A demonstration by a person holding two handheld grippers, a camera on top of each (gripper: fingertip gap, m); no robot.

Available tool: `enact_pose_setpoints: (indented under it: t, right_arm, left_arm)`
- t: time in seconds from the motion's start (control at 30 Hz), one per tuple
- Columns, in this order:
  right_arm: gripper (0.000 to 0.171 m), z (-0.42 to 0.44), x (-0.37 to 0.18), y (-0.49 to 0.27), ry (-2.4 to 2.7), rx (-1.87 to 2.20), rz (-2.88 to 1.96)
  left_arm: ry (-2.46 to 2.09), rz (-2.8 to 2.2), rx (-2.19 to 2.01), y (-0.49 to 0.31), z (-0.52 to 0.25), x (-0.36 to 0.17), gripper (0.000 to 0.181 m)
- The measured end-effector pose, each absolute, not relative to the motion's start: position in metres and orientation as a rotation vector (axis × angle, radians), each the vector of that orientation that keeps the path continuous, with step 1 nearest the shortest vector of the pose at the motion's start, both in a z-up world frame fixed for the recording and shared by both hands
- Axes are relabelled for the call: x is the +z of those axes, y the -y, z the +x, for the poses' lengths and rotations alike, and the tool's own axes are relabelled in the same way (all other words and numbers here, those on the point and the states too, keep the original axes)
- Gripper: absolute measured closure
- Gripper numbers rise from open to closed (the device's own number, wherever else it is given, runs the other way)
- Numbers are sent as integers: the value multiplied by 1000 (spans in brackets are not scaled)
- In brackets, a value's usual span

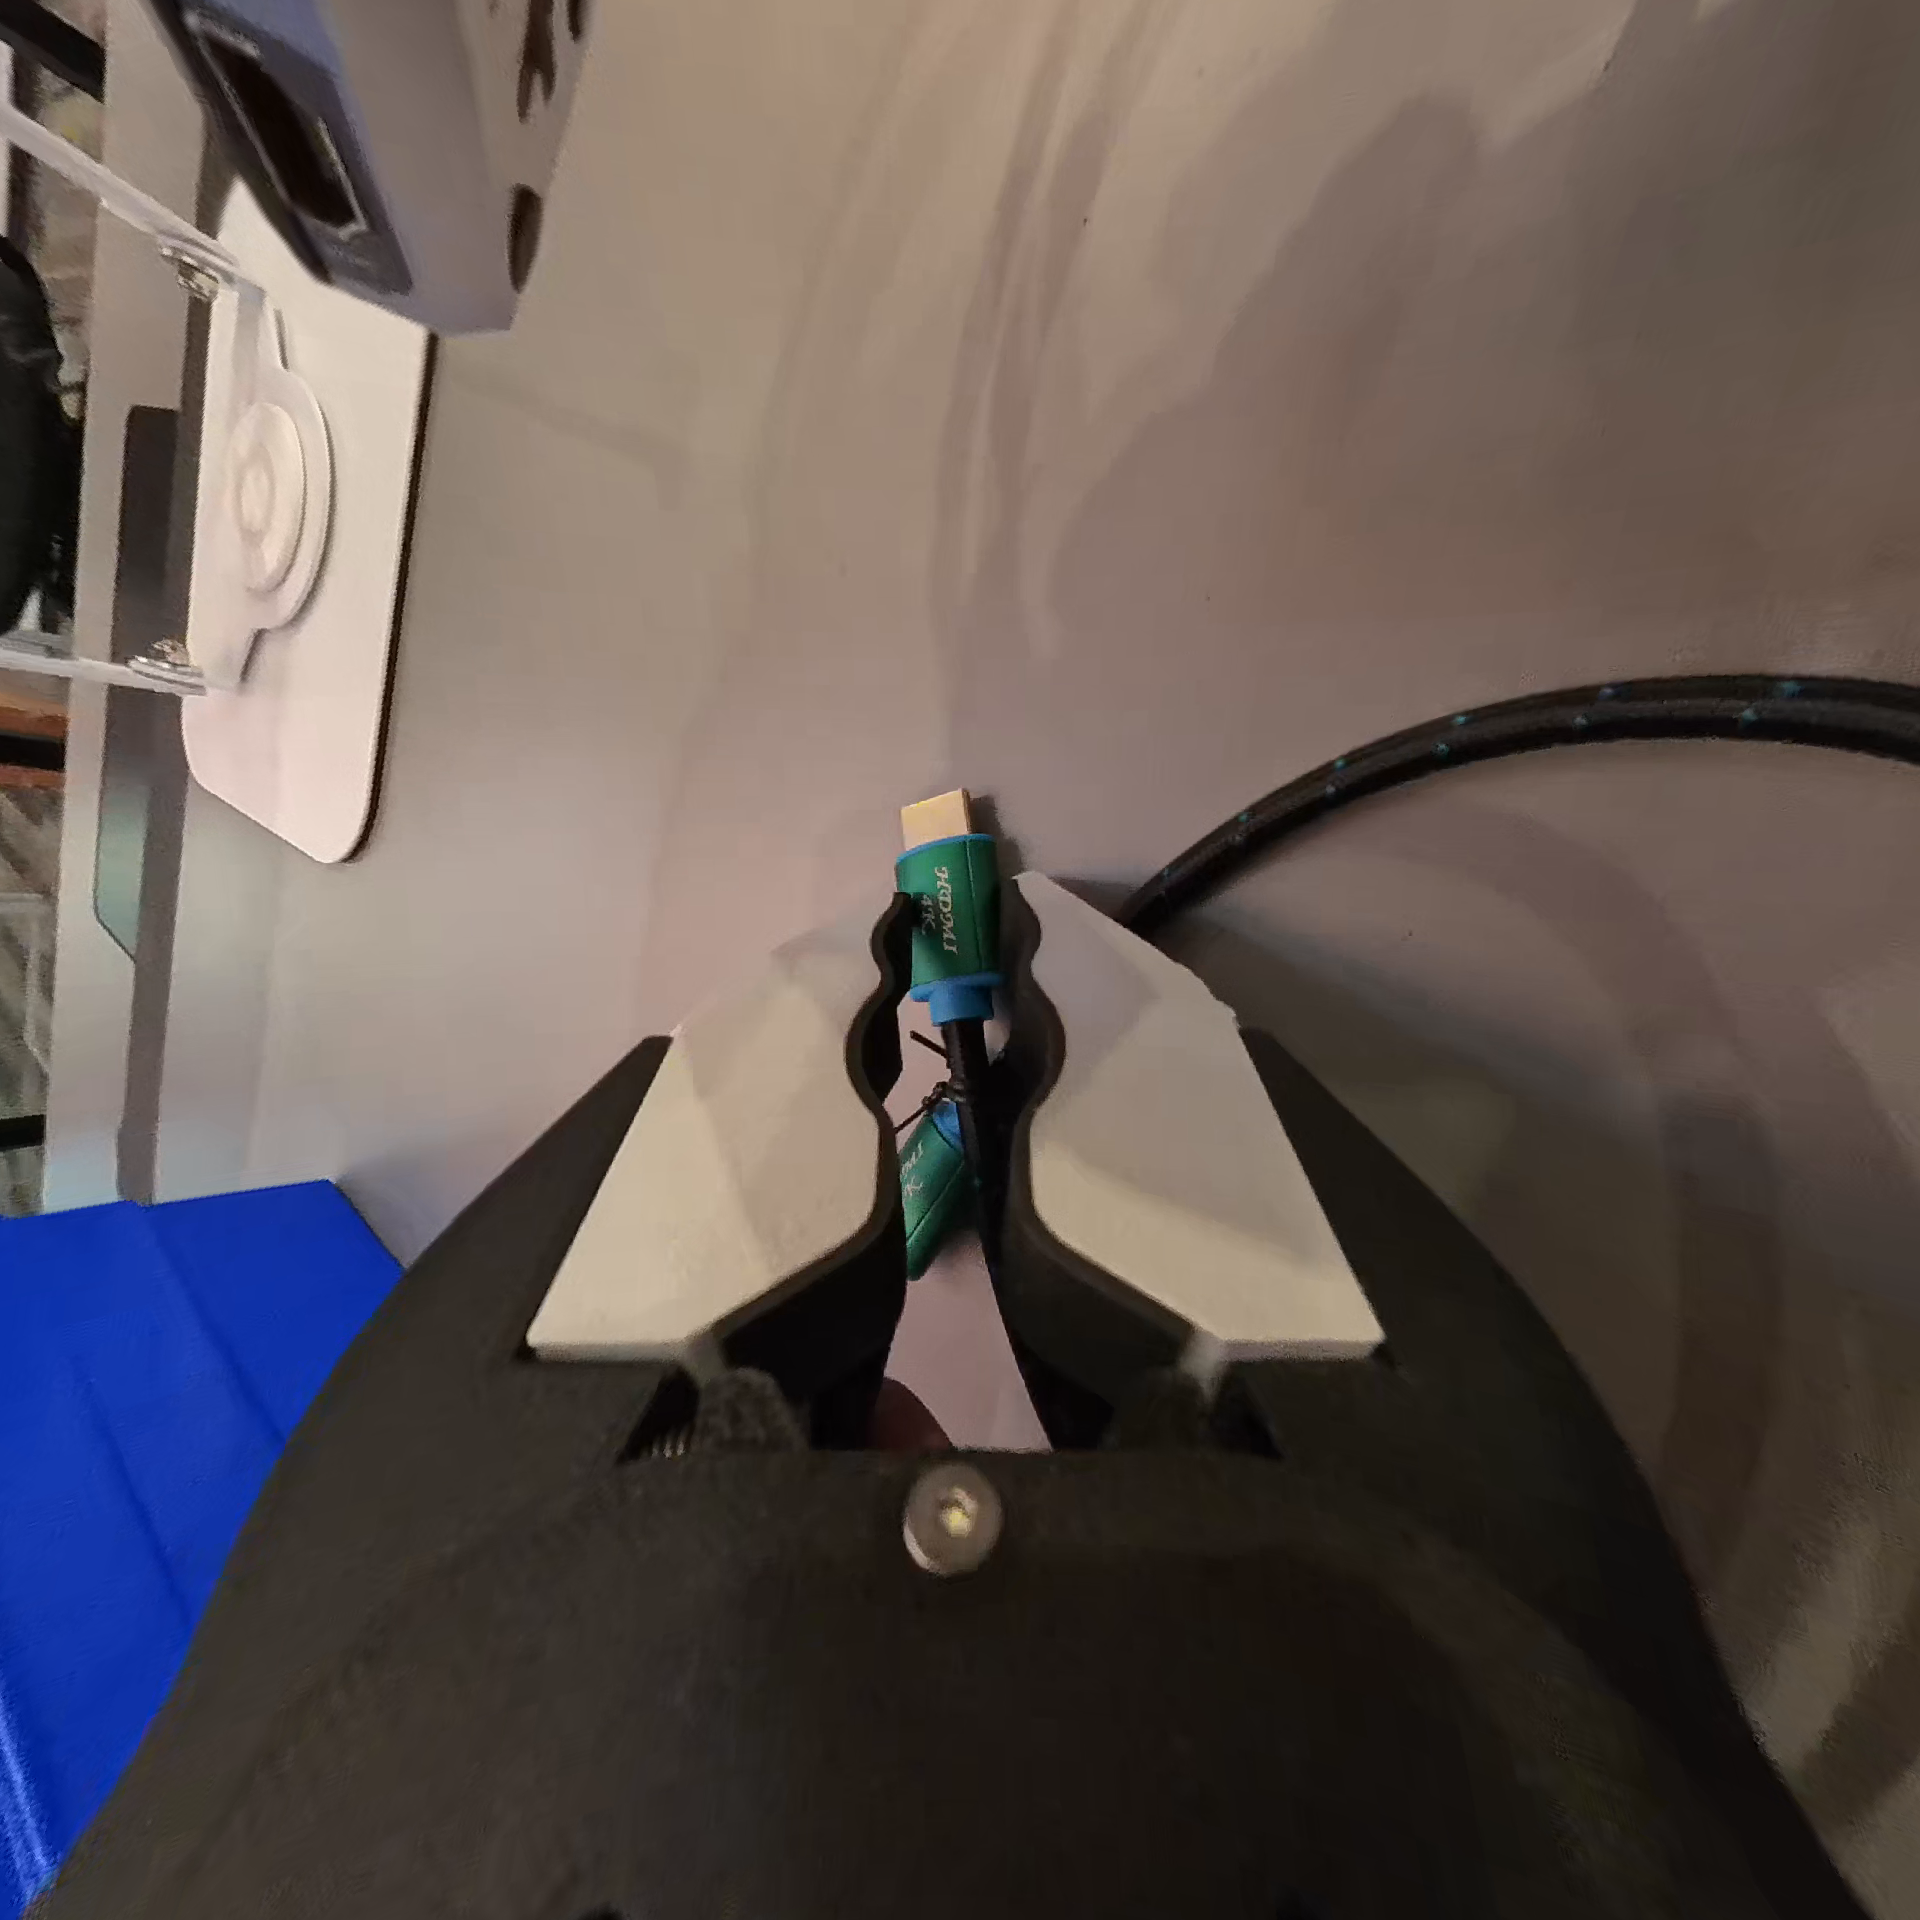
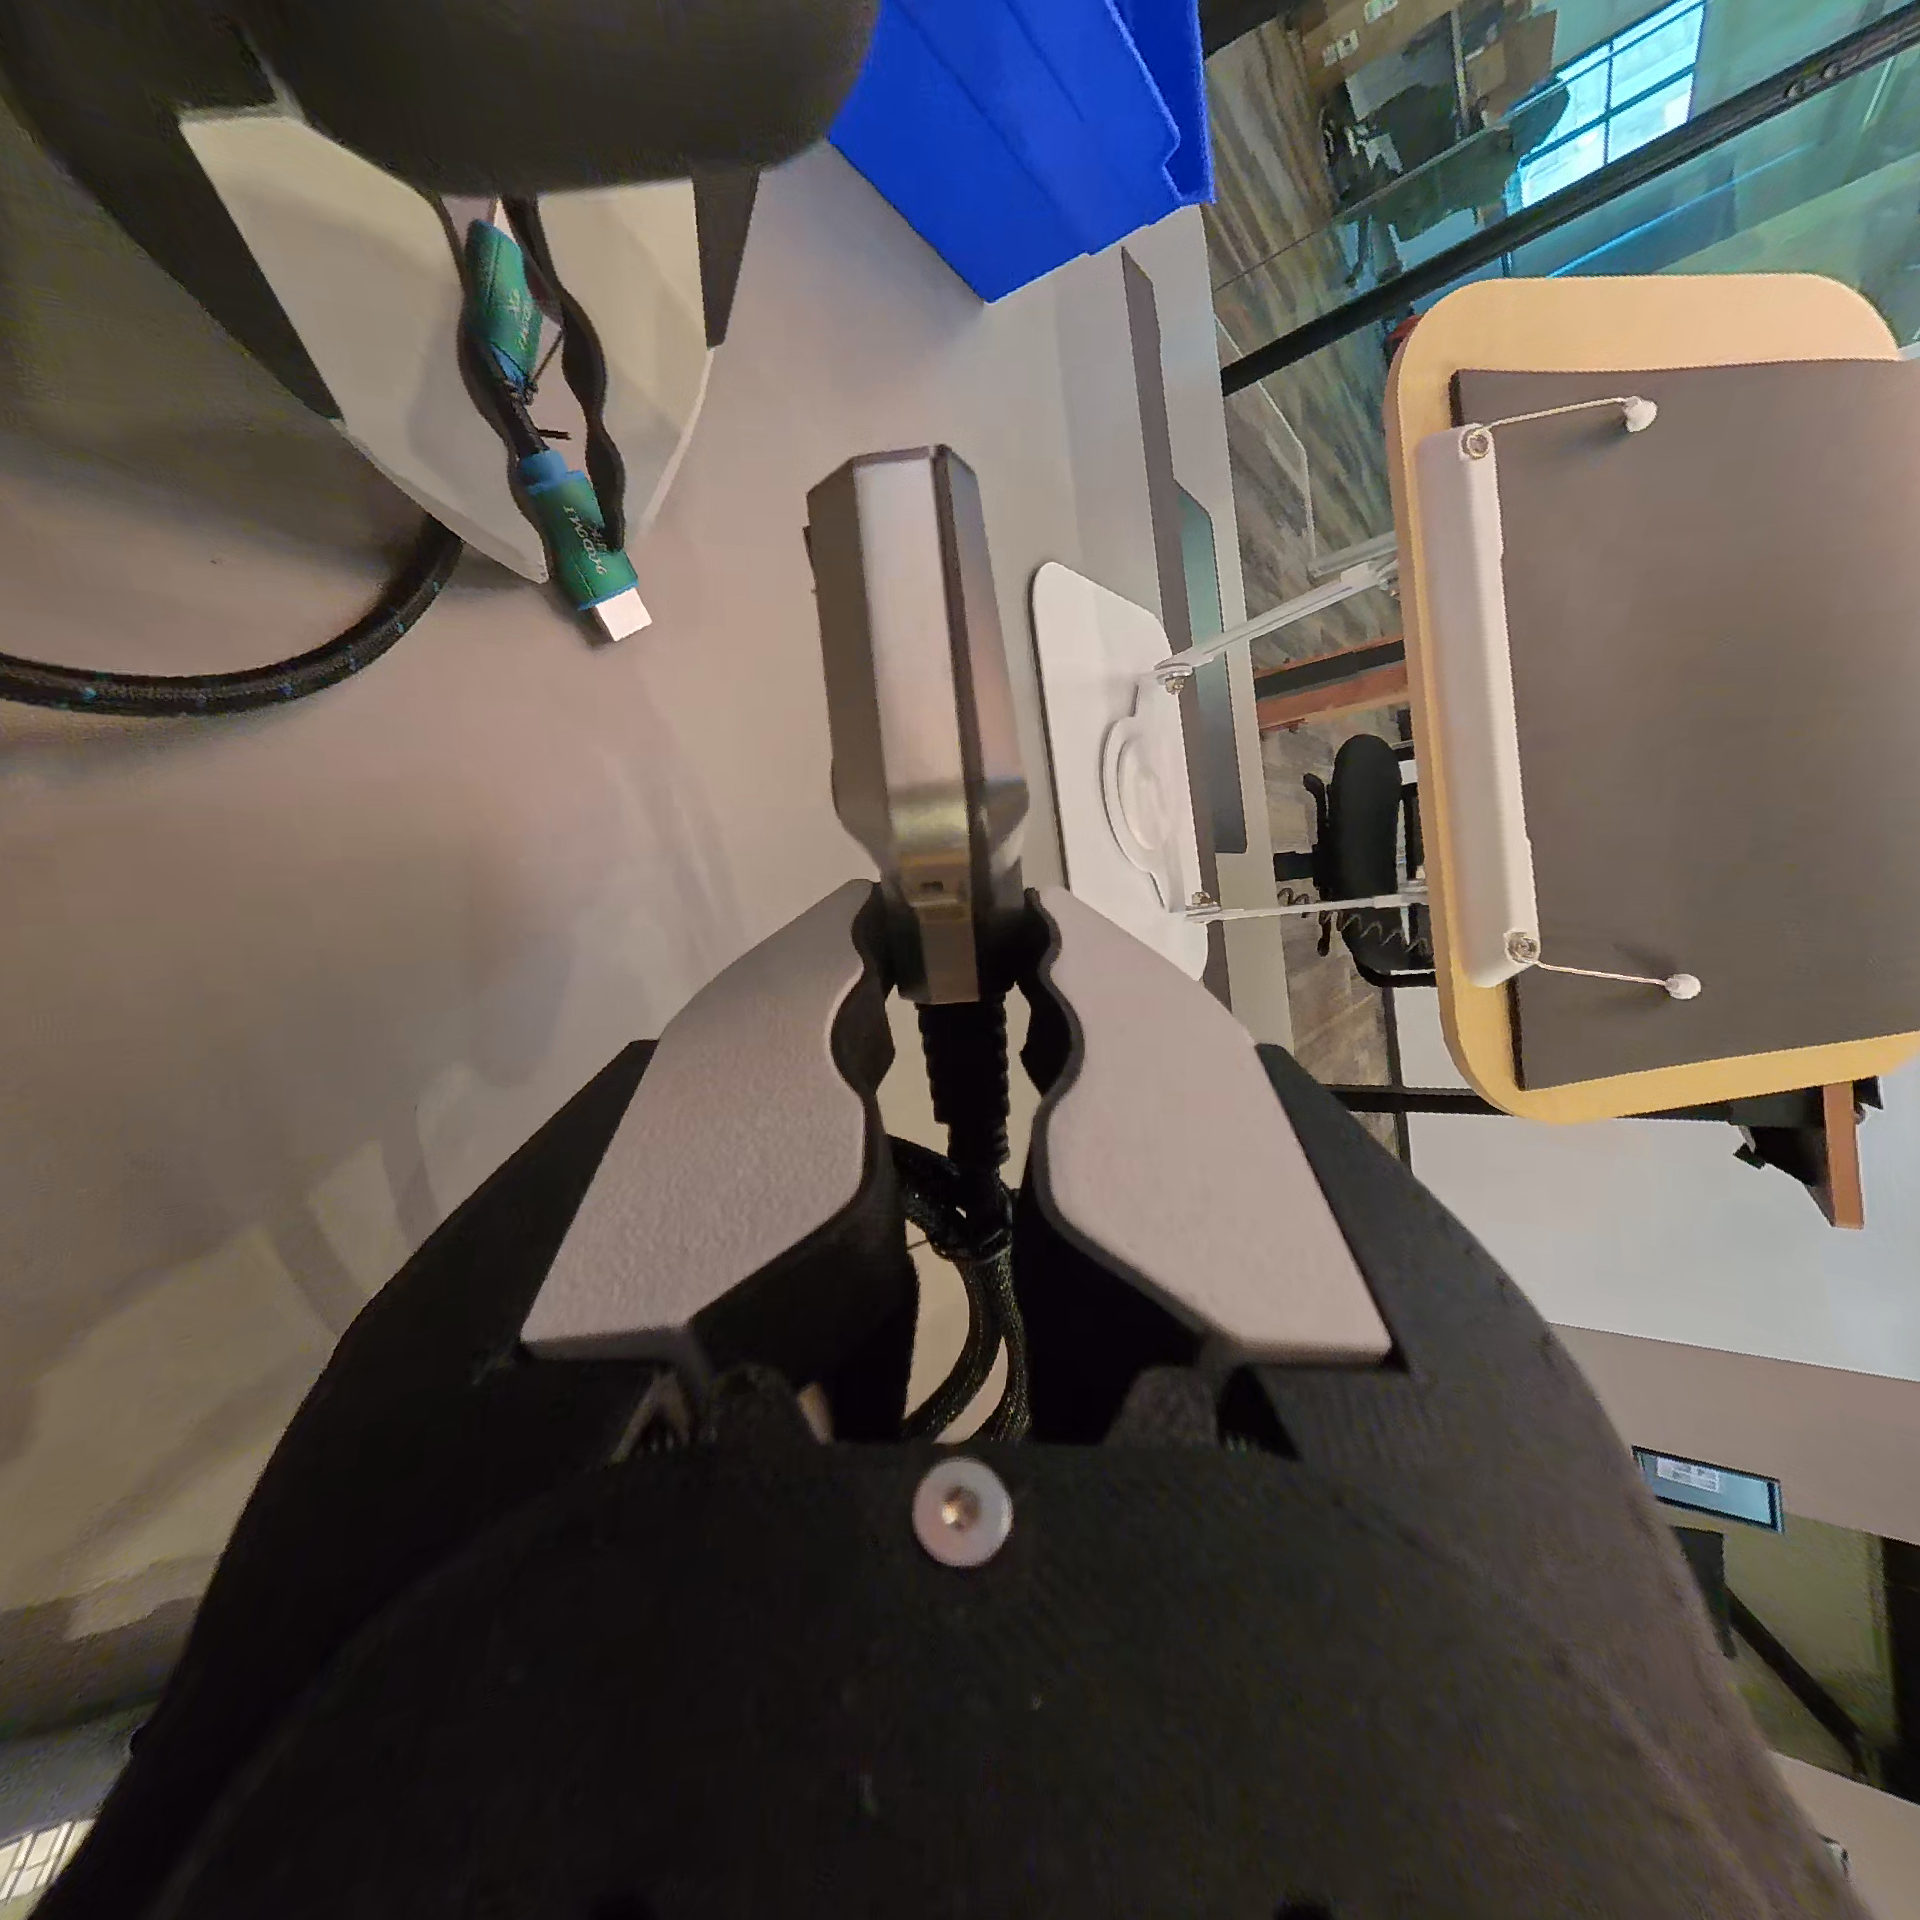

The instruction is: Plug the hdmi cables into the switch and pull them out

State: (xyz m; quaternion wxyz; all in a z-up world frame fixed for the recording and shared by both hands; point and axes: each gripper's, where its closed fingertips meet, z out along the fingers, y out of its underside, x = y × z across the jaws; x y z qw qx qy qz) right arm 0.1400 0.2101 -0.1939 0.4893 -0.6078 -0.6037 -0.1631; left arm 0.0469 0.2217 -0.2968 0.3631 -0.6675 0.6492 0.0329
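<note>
My left gripper (image 1: 956, 904) is shut on a green HDMI plug (image 1: 948, 894) whose gold tip points forward, above the grey table. Its black braided cable (image 1: 1455, 748) loops off to the right. A second green plug (image 1: 928, 1195) hangs between the fingers behind it. My right gripper (image 2: 951, 920) is shut on the cable end of the grey switch (image 2: 904, 675) and holds it up off the table. The switch also shows in the left wrist view (image 1: 343, 156), at the top left, with a dark port facing out. The plug (image 2: 603, 571) is apart from the switch, to its left.
A blue bin (image 2: 1039, 135) stands at the table's far side and also shows in the left wrist view (image 1: 156, 1455). A white pad with a round mount (image 2: 1112, 727) lies by the table edge. A beige-rimmed board with a dark panel (image 2: 1662, 727) stands beyond the edge. Left tips to right tips: about 15 cm.
</note>
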Motion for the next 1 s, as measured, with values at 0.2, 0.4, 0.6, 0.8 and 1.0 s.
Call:
enact_pose_setpoints:
  t: [0.2,0.4,0.6,0.8,1.0]
  right_arm:
    - [150,142,-190,-209,1455,-398,-1476]
    - [150,144,-190,-210,1441,-383,-1480]
    - [150,145,-190,-210,1433,-370,-1486]
    - [150,146,-191,-211,1431,-365,-1493]
    - [150,148,-189,-211,1415,-352,-1498]
  left_arm:
    - [-1670,-1738,113,-231,41,-295,166]
    - [-1588,-1832,-45,-231,41,-292,170]
    - [-1569,-1959,-260,-224,48,-300,181]
    - [-1588,-1840,3,-242,41,-261,169]
    - [-1430,-2005,-90,-227,10,-257,157]
